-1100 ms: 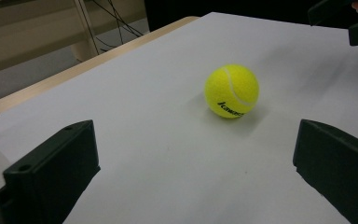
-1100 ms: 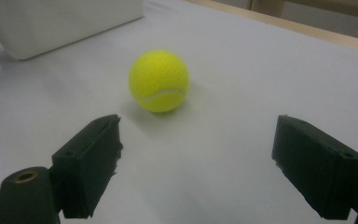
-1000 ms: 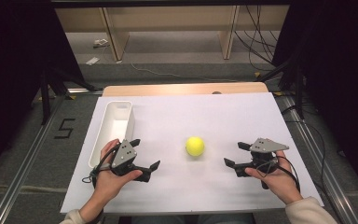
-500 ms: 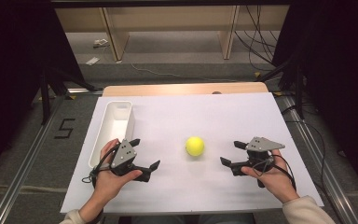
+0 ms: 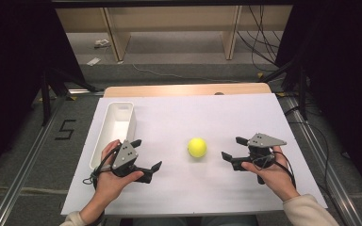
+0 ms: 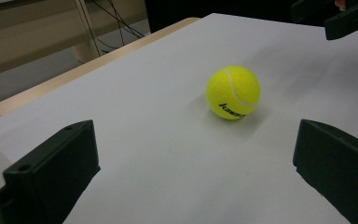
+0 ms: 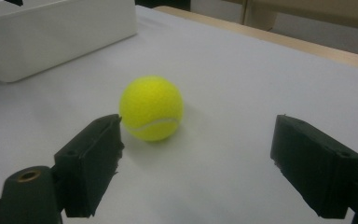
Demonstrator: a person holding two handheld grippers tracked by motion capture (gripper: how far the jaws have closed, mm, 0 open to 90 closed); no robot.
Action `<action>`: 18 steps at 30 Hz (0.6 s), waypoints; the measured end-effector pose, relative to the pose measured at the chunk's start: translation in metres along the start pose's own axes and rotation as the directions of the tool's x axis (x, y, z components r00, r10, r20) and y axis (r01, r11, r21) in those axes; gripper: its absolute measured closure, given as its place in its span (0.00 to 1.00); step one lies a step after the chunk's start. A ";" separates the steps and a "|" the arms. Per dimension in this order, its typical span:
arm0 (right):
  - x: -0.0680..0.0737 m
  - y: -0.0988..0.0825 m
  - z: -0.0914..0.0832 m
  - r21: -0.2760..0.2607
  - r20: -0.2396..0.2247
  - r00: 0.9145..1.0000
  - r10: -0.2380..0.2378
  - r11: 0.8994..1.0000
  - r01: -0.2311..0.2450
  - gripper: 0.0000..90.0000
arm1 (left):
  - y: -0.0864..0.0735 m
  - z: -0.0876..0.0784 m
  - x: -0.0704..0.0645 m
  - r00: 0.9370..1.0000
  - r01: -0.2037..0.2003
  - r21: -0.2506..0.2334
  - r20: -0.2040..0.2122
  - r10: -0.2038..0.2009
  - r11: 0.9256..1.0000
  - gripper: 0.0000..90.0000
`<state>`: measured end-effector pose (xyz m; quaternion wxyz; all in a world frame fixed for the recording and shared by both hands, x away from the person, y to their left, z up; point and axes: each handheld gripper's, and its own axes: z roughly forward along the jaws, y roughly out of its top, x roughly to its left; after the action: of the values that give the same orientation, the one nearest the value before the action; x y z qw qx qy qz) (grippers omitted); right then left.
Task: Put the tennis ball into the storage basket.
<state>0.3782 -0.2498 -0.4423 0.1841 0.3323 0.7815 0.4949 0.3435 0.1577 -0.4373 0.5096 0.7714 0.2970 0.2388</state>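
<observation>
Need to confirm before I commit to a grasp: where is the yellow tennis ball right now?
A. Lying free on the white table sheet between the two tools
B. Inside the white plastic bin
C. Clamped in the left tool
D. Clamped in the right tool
A: the yellow tennis ball rests on the white table sheet, apart from the open left tool and the open right tool, outside the white plastic bin.

Yellow ball on a white desk, black claws at either side

The tennis ball (image 5: pixel 197 147) is bright yellow with a pale curved seam and small black lettering. The desk (image 5: pixel 193 117) is covered in plain white, with a light wood edge at the far side. The bin (image 5: pixel 118 113) is white. The left claw (image 5: pixel 146 157) and right claw (image 5: pixel 233 148) are black with grey top plates.
</observation>
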 end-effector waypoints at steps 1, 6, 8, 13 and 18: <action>0.000 0.001 0.001 -0.002 0.001 1.000 -0.001 1.000 0.001 0.19 | 0.000 0.000 0.000 1.000 0.000 0.001 -0.001 0.000 1.000 0.00; 0.003 0.006 0.009 0.000 -0.004 1.000 -0.013 1.000 0.013 0.19 | 0.000 0.000 0.001 1.000 0.005 0.000 -0.003 -0.005 1.000 0.00; 0.004 0.008 0.013 -0.001 -0.004 1.000 -0.019 1.000 0.019 0.19 | 0.000 0.000 0.001 1.000 0.000 -0.002 -0.004 0.000 1.000 0.00; 0.008 0.013 0.024 0.006 -0.008 1.000 -0.028 1.000 0.028 0.18 | 0.001 0.000 0.001 1.000 0.000 -0.003 -0.002 0.000 1.000 0.00; 0.012 0.019 0.037 0.009 -0.007 0.999 -0.032 0.999 0.032 0.18 | 0.001 0.000 0.001 1.000 -0.002 -0.004 0.001 0.002 1.000 0.00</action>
<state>0.3987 -0.2120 -0.4407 0.1879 0.3191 0.7895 0.4894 0.3443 0.1576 -0.4365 0.5109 0.7709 0.2955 0.2394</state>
